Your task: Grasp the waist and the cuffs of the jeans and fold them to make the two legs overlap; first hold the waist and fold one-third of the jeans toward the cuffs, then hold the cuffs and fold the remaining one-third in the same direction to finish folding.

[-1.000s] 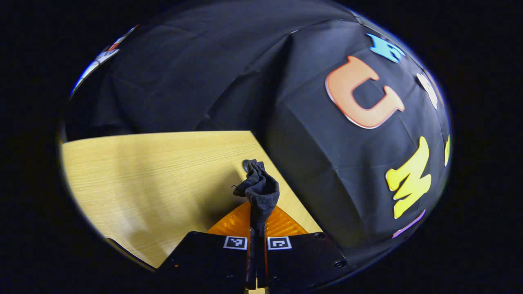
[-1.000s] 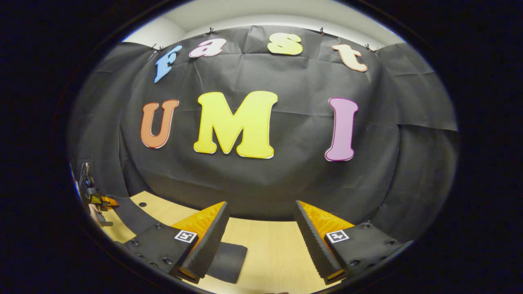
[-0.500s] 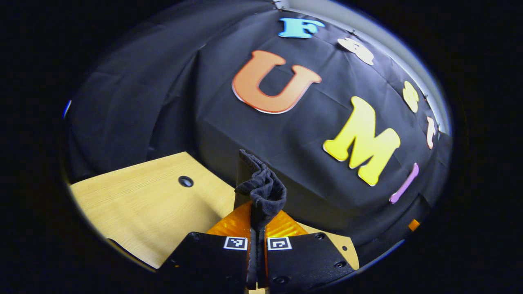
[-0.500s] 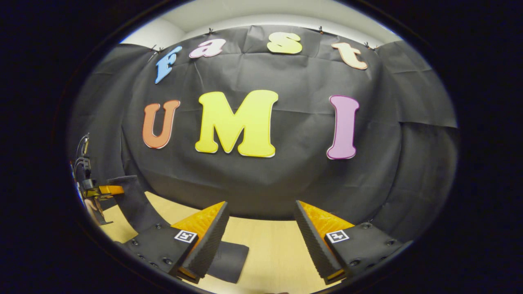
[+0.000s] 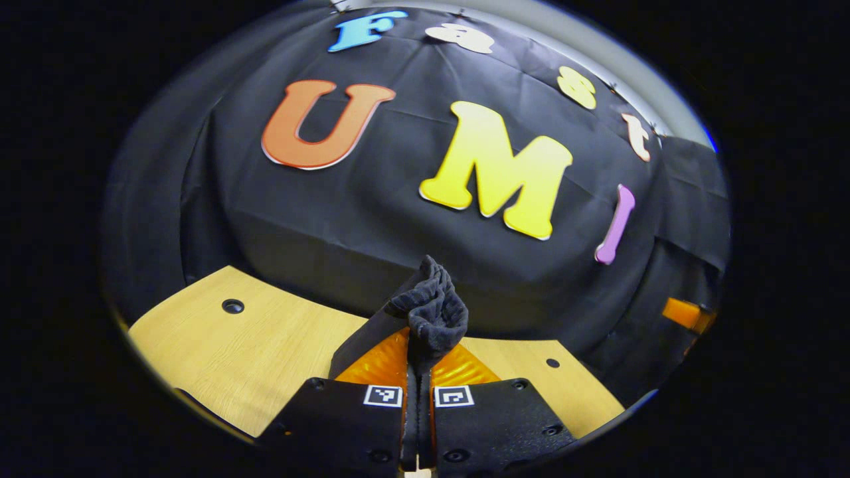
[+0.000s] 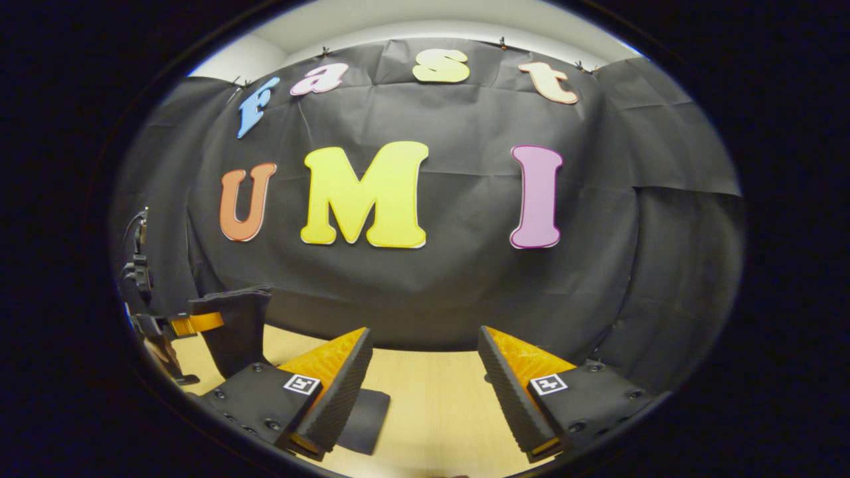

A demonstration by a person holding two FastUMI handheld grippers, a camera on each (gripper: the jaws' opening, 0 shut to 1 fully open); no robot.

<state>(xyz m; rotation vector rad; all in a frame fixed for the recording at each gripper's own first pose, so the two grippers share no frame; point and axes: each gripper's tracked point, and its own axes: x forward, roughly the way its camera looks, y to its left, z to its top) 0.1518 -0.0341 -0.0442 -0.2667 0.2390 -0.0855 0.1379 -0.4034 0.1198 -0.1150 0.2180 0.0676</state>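
My left gripper (image 5: 418, 342) is shut on a bunched end of the dark jeans (image 5: 431, 309), which stick up past its fingertips above the wooden table (image 5: 265, 338). In the right gripper view this same gripper (image 6: 192, 323) is far left, holding a strip of the jeans (image 6: 236, 318) raised off the table. My right gripper (image 6: 424, 332) stands open over the table (image 6: 431, 411) with nothing between its fingers. A flat part of the jeans (image 6: 362, 421) lies under its left finger. The right gripper (image 5: 684, 313) also shows at the far right of the left gripper view.
The booth's black cloth wall (image 6: 425, 285) closes off the table's far edge. Small round holes (image 5: 232, 306) (image 5: 552, 362) sit in the tabletop. Bare wood stretches between the right gripper's fingers.
My left gripper has swung round toward the back wall, still shut on the jeans, and lifted them higher. The right gripper has barely moved and stays open.
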